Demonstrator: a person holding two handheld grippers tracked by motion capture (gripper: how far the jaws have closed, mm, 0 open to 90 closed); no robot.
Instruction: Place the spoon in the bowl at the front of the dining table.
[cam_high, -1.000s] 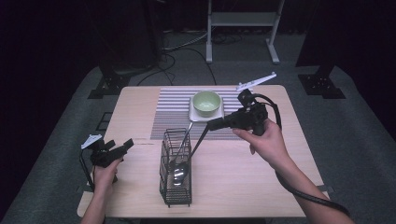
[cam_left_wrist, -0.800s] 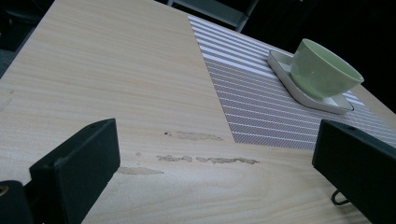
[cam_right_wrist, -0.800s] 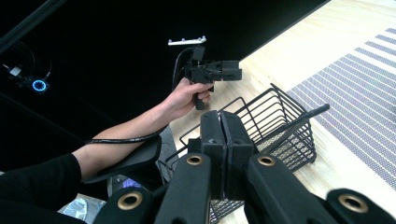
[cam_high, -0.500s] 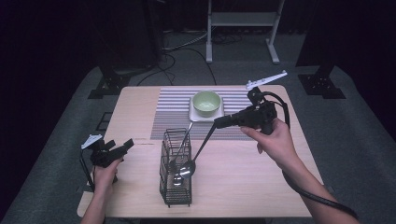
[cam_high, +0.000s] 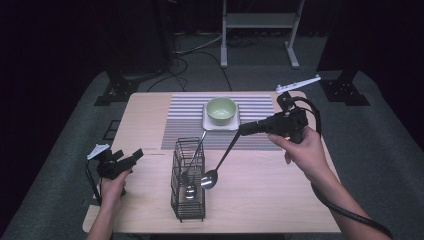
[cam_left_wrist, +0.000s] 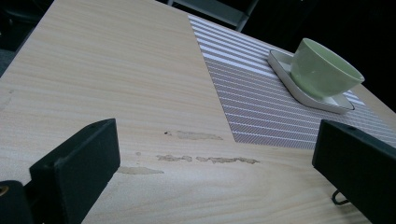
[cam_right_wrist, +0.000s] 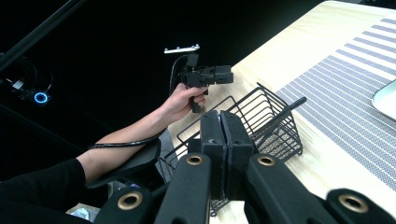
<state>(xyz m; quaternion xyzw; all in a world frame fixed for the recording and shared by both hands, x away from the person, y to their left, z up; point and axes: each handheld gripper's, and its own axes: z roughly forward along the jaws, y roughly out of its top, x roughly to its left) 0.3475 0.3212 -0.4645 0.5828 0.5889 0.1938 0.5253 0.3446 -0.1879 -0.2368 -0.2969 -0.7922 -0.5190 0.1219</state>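
My right gripper (cam_high: 243, 129) hovers over the table's right half, shut on the thin handle of a metal spoon (cam_high: 210, 178). The spoon slants down to the left, its bowl hanging just beside the right wall of a black wire basket (cam_high: 188, 212). A second spoon (cam_high: 190, 190) leans inside that basket. In the right gripper view the jaws (cam_right_wrist: 219, 126) are pressed together above the basket (cam_right_wrist: 275, 135). At the table's left edge my left gripper (cam_high: 131, 156) is open and holds nothing; its view shows bare wood between the wide-apart jaws (cam_left_wrist: 217, 147).
A green bowl (cam_high: 221, 110) sits on a white square saucer (cam_high: 209, 124) on a striped placemat (cam_high: 182, 117) at the back centre. Bare wooden tabletop (cam_high: 270, 195) lies in front of and right of the basket. Stand legs and cables are on the floor behind.
The right gripper has risen and drawn back to the right, lifting its spoon up out of the basket. The left gripper has stayed put.
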